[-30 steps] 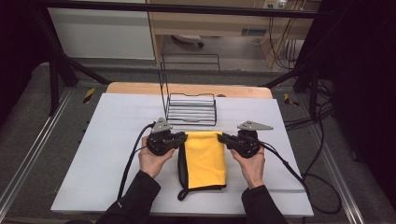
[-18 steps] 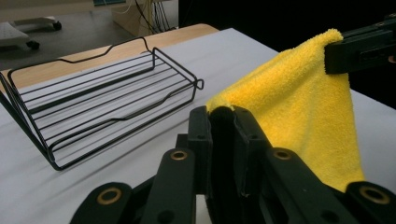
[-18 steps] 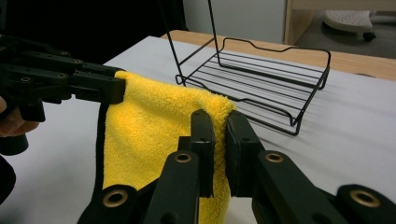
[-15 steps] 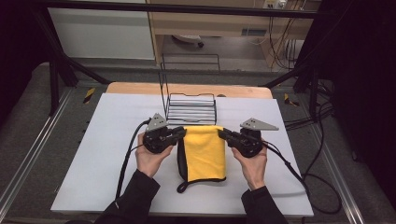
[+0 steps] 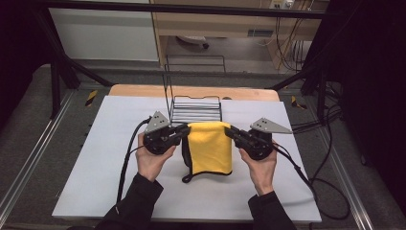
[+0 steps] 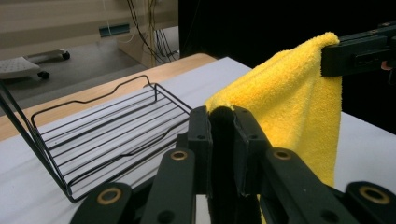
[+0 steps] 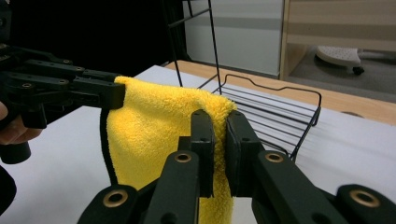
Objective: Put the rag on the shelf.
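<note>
A folded yellow towel [image 5: 209,146] with a black trim hangs between my two grippers above the white table [image 5: 95,167]. My left gripper [image 5: 184,131] is shut on its top left corner, and my right gripper [image 5: 229,130] is shut on its top right corner. In the left gripper view the yellow towel [image 6: 289,107] is pinched between my jaws at the left gripper [image 6: 221,114], with the other gripper clamping the far corner. In the right gripper view the towel [image 7: 149,126] is clamped at the right gripper [image 7: 219,116]. Its lower edge rests on the table.
A black wire rack [image 5: 196,106] stands just behind the towel, near the table's far edge, with a tall upright wire back. A wooden board [image 5: 143,90] lies under the white mat. Cables [image 5: 316,177] trail from the right gripper across the table's right side.
Both hands have lifted the towel's top edge and carried it a little toward the wire rack. More of the towel now hangs free.
</note>
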### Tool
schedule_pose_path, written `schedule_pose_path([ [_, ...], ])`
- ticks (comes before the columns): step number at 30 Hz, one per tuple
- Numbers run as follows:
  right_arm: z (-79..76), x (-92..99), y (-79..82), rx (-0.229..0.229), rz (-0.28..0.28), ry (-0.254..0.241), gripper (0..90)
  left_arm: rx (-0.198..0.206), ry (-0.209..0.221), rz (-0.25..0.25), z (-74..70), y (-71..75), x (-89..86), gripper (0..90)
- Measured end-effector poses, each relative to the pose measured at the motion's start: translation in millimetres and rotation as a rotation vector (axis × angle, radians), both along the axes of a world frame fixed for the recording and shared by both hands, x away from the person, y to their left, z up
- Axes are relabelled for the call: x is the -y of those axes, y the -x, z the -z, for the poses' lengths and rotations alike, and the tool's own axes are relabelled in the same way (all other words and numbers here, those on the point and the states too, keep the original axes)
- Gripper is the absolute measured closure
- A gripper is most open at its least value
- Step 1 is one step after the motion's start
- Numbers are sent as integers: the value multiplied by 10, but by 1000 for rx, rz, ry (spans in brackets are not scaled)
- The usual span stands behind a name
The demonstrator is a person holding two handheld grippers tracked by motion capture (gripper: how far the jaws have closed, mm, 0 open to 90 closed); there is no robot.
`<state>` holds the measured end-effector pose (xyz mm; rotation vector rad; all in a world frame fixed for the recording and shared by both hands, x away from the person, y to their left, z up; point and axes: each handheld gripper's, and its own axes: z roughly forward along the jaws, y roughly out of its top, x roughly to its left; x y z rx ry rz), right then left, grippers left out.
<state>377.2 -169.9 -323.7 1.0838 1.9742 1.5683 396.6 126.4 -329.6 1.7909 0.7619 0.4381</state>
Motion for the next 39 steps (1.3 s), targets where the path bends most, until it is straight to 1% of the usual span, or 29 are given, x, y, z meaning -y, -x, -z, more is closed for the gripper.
schedule_pose_path([
  [2,-15,-2,5,5,-1,0,835,9,7,0,-28,8,-9,790],
  [8,-106,-18,16,45,-2,-17,835,46,29,-9,-139,29,-34,790],
  [9,-124,-20,18,52,-1,-20,836,52,30,-9,-163,34,-37,790],
  [10,-165,-23,22,72,0,-27,836,60,31,-9,-186,39,-38,790],
  [14,-251,-37,33,106,3,-39,836,88,42,-13,-282,50,-55,790],
  [17,-308,-49,31,127,6,-50,835,103,56,-17,-347,45,-68,790],
  [18,-308,-49,31,127,6,-50,835,111,57,-19,-369,43,-71,790],
  [20,-343,-60,28,144,9,-61,836,124,63,-24,-415,40,-79,790],
  [21,-378,-77,25,163,14,-67,836,132,69,-29,-436,40,-83,790],
  [22,-378,-77,25,163,14,-67,836,140,75,-31,-456,39,-88,790],
  [23,-411,-90,23,183,17,-69,836,147,81,-34,-475,38,-92,791],
  [26,-457,-106,16,212,20,-79,836,168,95,-39,-523,35,-102,790],
  [29,-487,-116,13,224,22,-88,836,188,111,-48,-569,32,-111,791],
  [30,-516,-128,9,241,23,-92,836,194,114,-50,-586,32,-114,791],
  [33,-544,-140,7,253,27,-102,836,216,119,-54,-638,31,-127,792],
  [36,-600,-161,1,282,29,-116,836,238,134,-61,-690,35,-143,791],
  [39,-650,-181,-3,299,32,-123,836,250,143,-66,-745,28,-153,792],
])
